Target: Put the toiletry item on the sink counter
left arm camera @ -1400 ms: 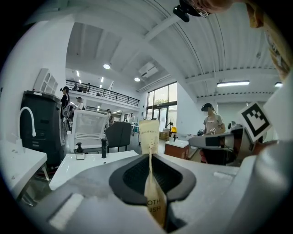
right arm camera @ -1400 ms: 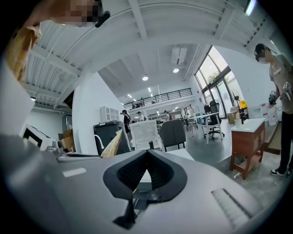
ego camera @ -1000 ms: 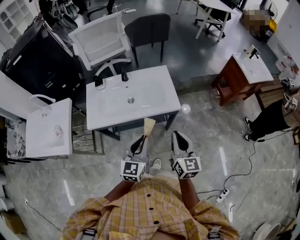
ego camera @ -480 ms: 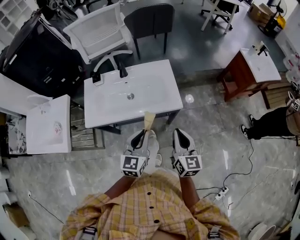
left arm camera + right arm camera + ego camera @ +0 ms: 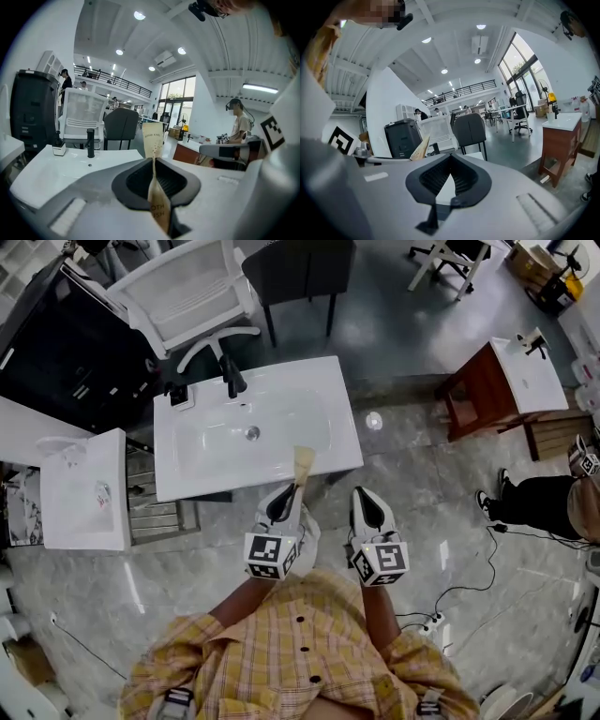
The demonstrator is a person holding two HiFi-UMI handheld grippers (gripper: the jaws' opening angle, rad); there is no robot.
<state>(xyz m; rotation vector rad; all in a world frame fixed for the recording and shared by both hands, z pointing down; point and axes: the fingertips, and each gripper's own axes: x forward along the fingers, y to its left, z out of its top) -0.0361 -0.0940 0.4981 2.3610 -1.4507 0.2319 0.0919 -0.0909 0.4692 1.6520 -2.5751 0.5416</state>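
Note:
The toiletry item is a flat beige paper packet (image 5: pixel 303 463) (image 5: pixel 153 138) with dark print. My left gripper (image 5: pixel 284 495) (image 5: pixel 155 190) is shut on its lower end, and the packet stands upright out of the jaws. In the head view its top reaches over the front edge of the white sink counter (image 5: pixel 333 442) (image 5: pixel 51 171). A black faucet (image 5: pixel 231 381) (image 5: pixel 90 143) stands at the counter's back. My right gripper (image 5: pixel 366 498) (image 5: pixel 443 187) hangs beside the left one, short of the counter, shut with nothing in it. The packet (image 5: pixel 419 147) shows at its left.
A white office chair (image 5: pixel 192 292), a dark chair (image 5: pixel 300 268) and a black cabinet (image 5: pixel 66 343) stand behind the counter. Another white basin (image 5: pixel 84 493) is at the left, a wooden-legged one (image 5: pixel 511 381) at the right. A person (image 5: pixel 534 498) and floor cables (image 5: pixel 469 568) are at right.
Both grippers and the head have come forward to the sink counter. The packet's top, before short of the front edge, now lies over it. Both grips are unchanged.

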